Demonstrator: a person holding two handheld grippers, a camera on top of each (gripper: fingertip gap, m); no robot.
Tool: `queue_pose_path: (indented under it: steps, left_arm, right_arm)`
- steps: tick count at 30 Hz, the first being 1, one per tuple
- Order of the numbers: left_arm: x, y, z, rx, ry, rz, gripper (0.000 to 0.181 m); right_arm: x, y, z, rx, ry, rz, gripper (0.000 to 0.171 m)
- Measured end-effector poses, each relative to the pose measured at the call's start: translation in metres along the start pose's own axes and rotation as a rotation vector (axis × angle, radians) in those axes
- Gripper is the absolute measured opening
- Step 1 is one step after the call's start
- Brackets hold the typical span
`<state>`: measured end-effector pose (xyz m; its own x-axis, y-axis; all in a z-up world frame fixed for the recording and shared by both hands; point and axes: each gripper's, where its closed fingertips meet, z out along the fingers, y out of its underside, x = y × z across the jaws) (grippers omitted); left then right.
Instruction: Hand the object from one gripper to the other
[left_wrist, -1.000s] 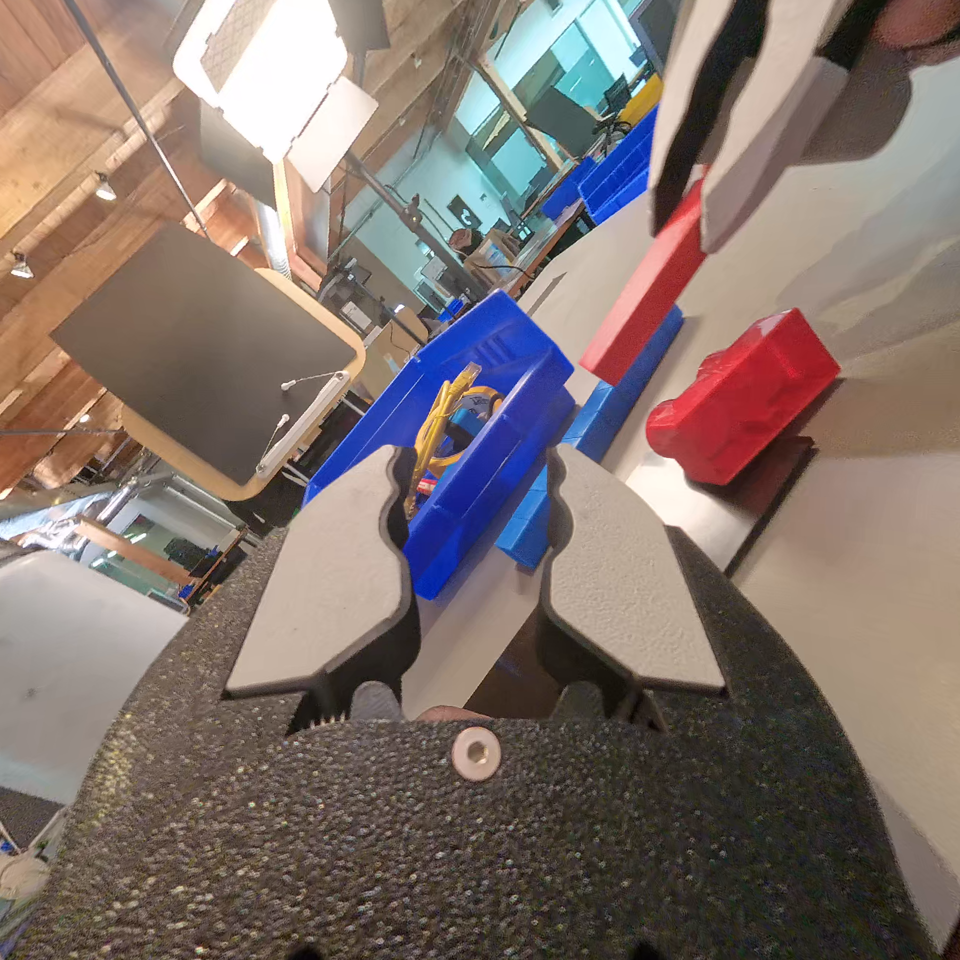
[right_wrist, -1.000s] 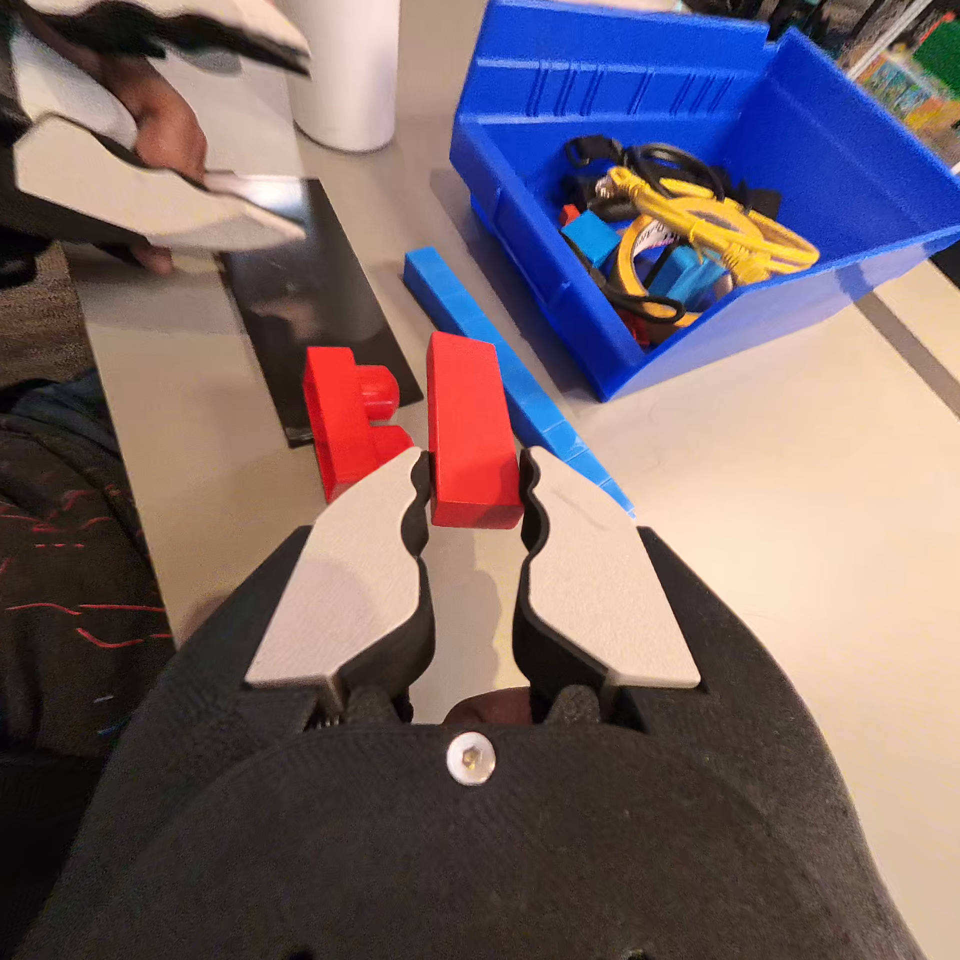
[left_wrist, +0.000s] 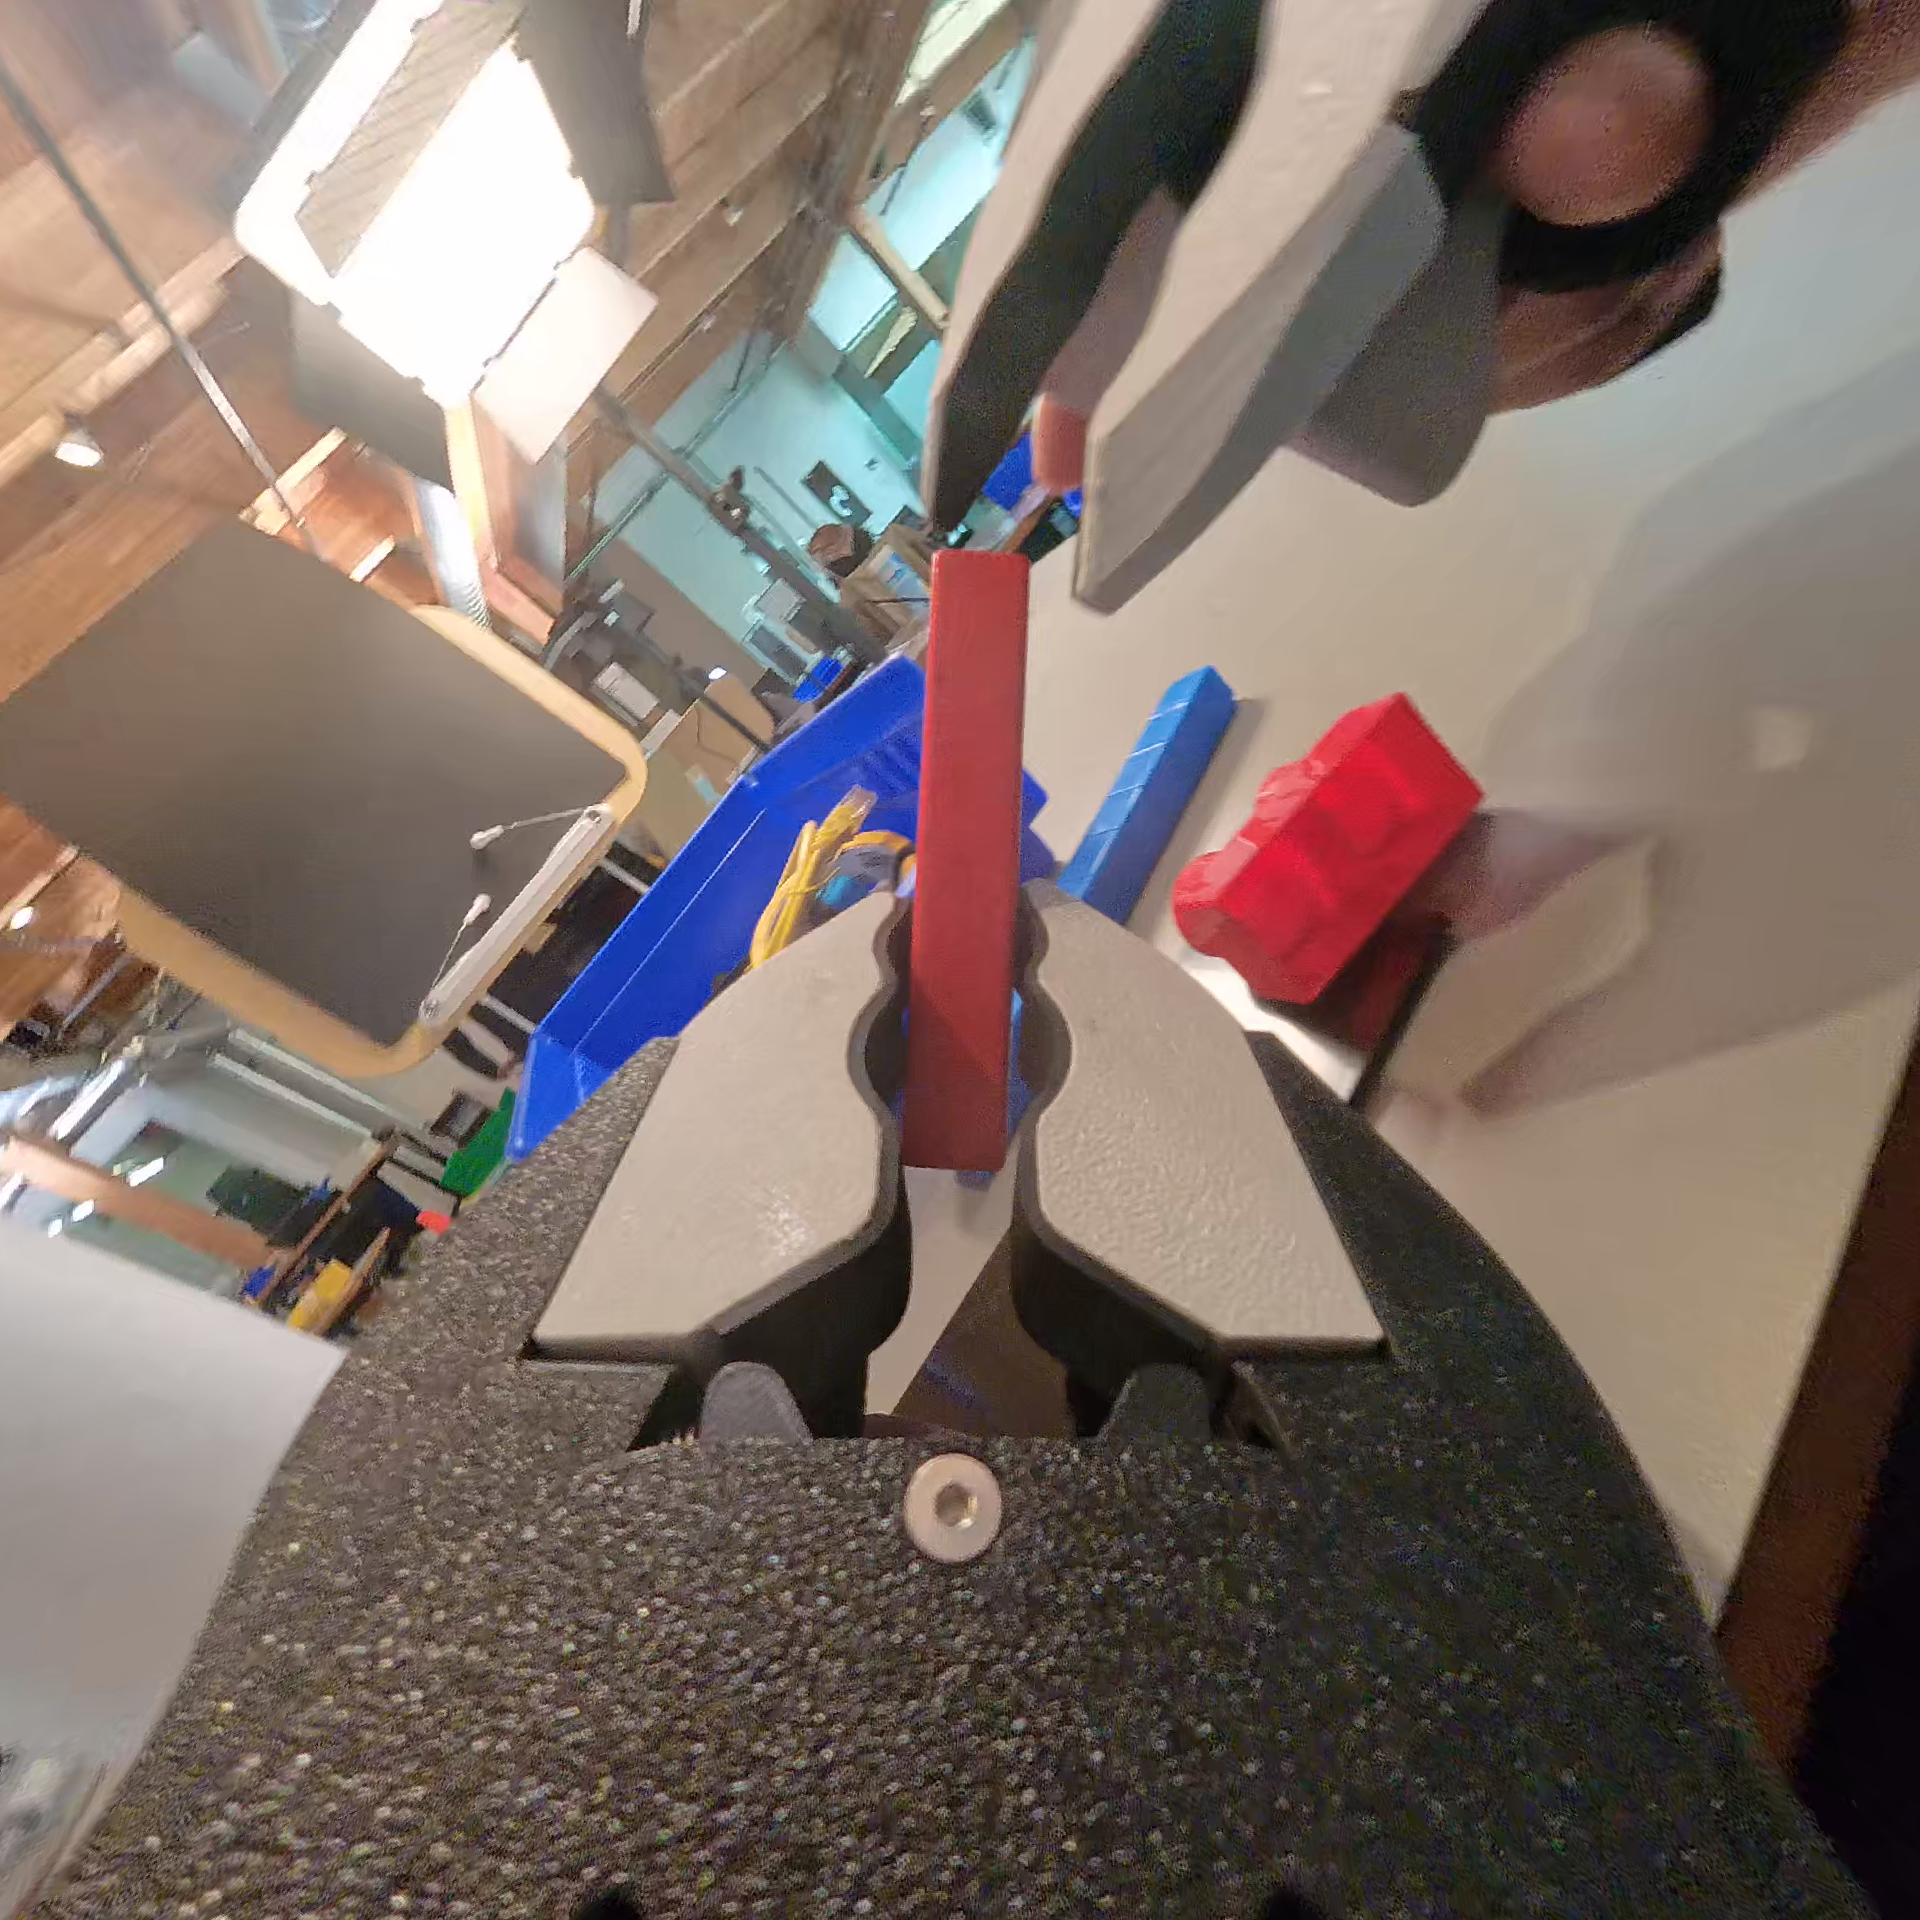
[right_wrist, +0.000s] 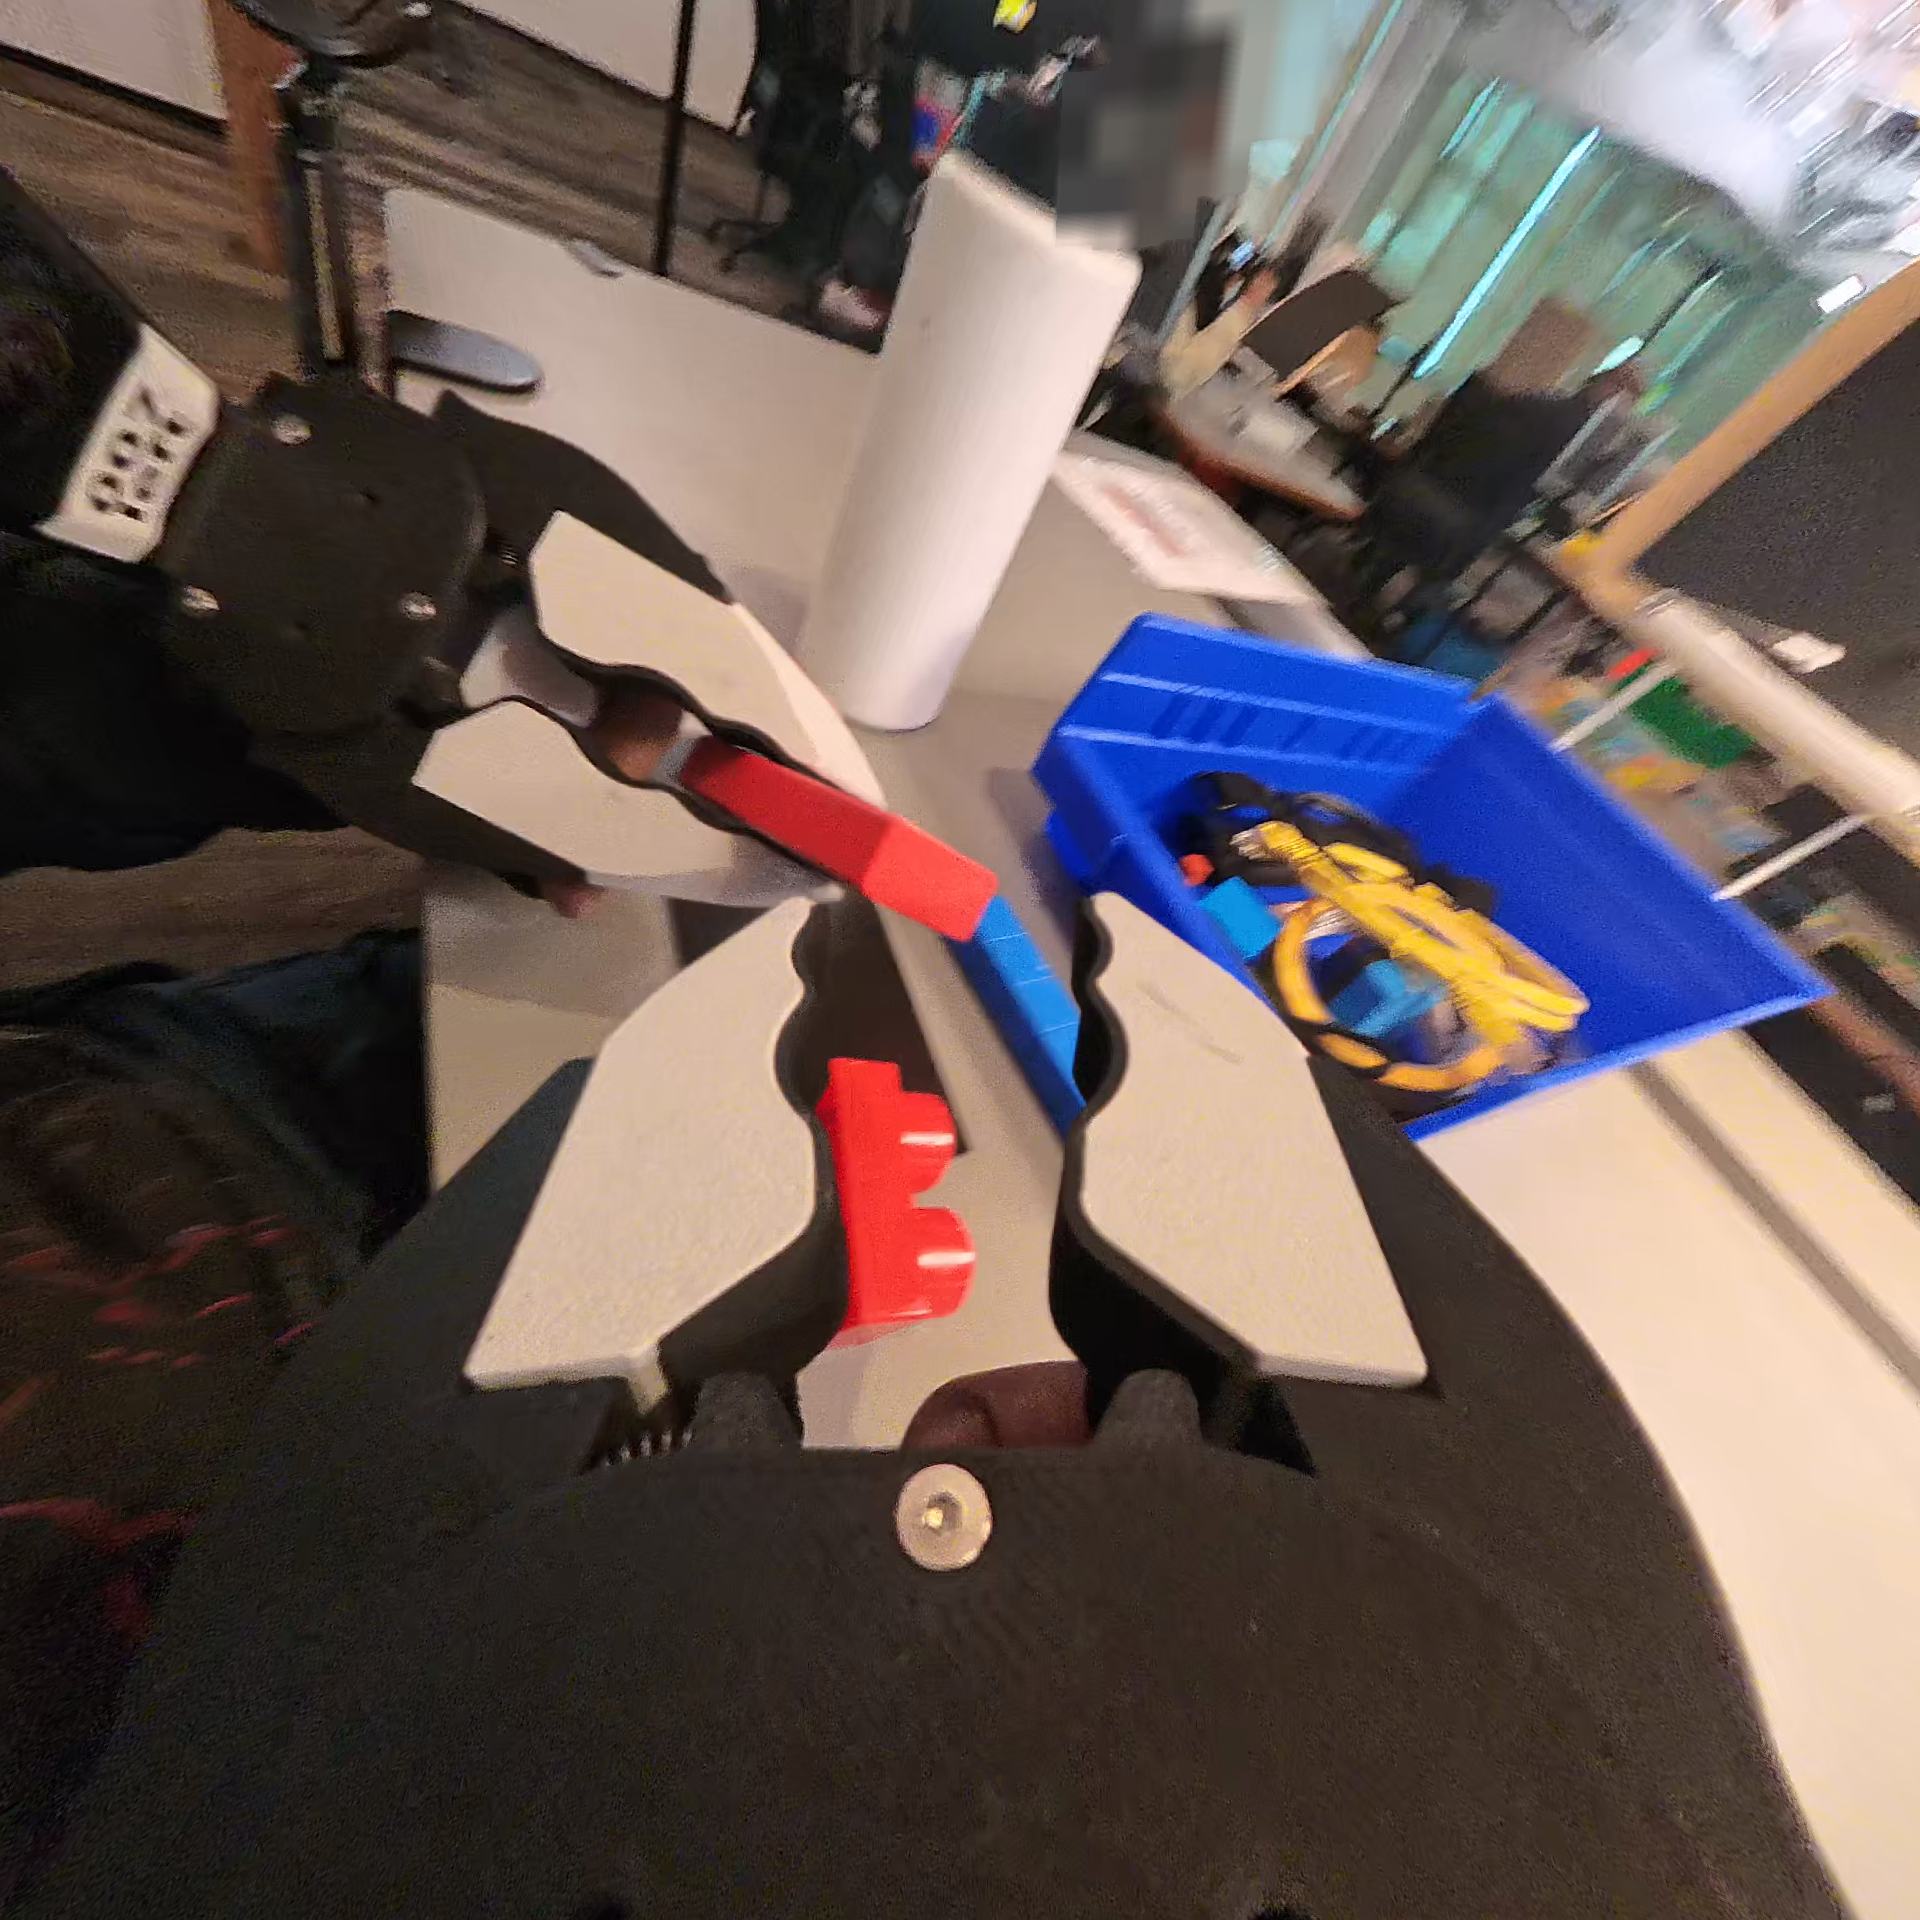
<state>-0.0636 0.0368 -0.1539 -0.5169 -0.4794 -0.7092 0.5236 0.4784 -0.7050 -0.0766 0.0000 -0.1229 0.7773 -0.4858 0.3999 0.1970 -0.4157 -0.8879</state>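
Grey table (right_wrist: 1621, 1351) in an open workshop: left to right, your left gripper (right_wrist: 821, 862) at 10 o'clock is clamped on the red bar (right_wrist: 842, 831), your right gripper (right_wrist: 945, 935) gapes wide and empty just past the bar's free end, blue bin (right_wrist: 1621, 831) at 2 o'clock. Handover looks done; only backing the right away is left.

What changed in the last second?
The red bar passed from the right gripper to the left gripper: the left jaws closed on it, and the right jaws opened and drew back clear of it. The red brick, blue strip and bin stayed put.
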Motion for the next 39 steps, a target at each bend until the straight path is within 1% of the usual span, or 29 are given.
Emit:
queue_pose_path:
  steps: [3,5,6,8,11,15,18,19,23,25,28,30,31,32,33,35,37,39]
  left_arm:
    - [-0.015,0.006,-0.001,-0.025,-0.073,-0.039,0.018]
    - [-0.016,0.007,0.0,-0.033,-0.09,-0.027,0.018]
    - [-0.014,0.007,0.0,-0.031,-0.084,-0.01,0.017]
    - [-0.009,0.005,0.0,-0.022,-0.078,0.038,0.017]
    - [0.001,0.002,0.001,-0.008,-0.043,0.085,0.018]
    - [0.005,0.0,0.001,0.007,-0.023,0.094,0.018]
    - [0.006,-0.002,0.0,0.021,-0.016,0.099,0.018]
    - [0.007,-0.001,0.0,0.02,-0.014,0.101,0.017]
    - [0.01,-0.001,0.001,0.017,0.002,0.117,0.017]
    - [0.013,0.001,0.002,0.006,0.008,0.138,0.017]
    - [0.019,0.004,0.004,-0.015,0.023,0.188,0.017]
    - [0.023,0.003,0.005,-0.015,0.037,0.215,0.017]
    - [0.024,0.003,0.004,-0.011,0.037,0.216,0.017]
    - [0.023,0.003,0.004,-0.011,0.034,0.21,0.018]
    - [0.022,0.002,0.004,0.002,0.033,0.192,0.021]
    - [0.012,-0.007,0.001,0.063,0.002,0.123,0.036]
    - [-0.001,-0.012,-0.004,0.101,-0.032,0.03,0.05]
    - [-0.016,-0.014,-0.008,0.136,-0.064,-0.065,0.054]
  right_arm:
    - [0.01,0.0,-0.002,0.054,0.068,-0.041,0.046]
    - [0.004,0.005,0.001,0.04,0.019,-0.006,0.048]
    - [-0.002,0.007,0.003,0.029,-0.021,0.016,0.053]
    - [-0.011,0.007,0.006,0.02,-0.065,0.03,0.056]
    - [-0.021,0.005,0.009,0.023,-0.072,-0.068,0.058]
    - [-0.028,0.008,0.012,-0.005,-0.046,-0.201,0.058]
    - [-0.022,0.007,0.012,-0.014,0.01,-0.248,0.051]
    - [-0.019,0.005,0.011,-0.007,0.037,-0.28,0.055]
    - [-0.008,0.006,0.005,-0.013,0.147,-0.481,0.051]
    - [-0.01,0.01,0.005,-0.026,0.153,-0.569,0.05]
    - [-0.017,0.018,0.01,-0.065,0.134,-0.637,0.047]
    - [-0.018,0.025,0.015,-0.104,0.147,-0.686,0.04]
    - [-0.016,0.028,0.017,-0.122,0.165,-0.711,0.03]
    - [-0.015,0.031,0.019,-0.14,0.174,-0.725,0.025]
    - [-0.013,0.033,0.02,-0.152,0.176,-0.723,0.023]
    - [-0.011,0.035,0.021,-0.159,0.172,-0.676,0.021]
    - [-0.008,0.034,0.021,-0.15,0.164,-0.575,0.02]
    - [-0.004,0.031,0.021,-0.132,0.162,-0.462,0.019]
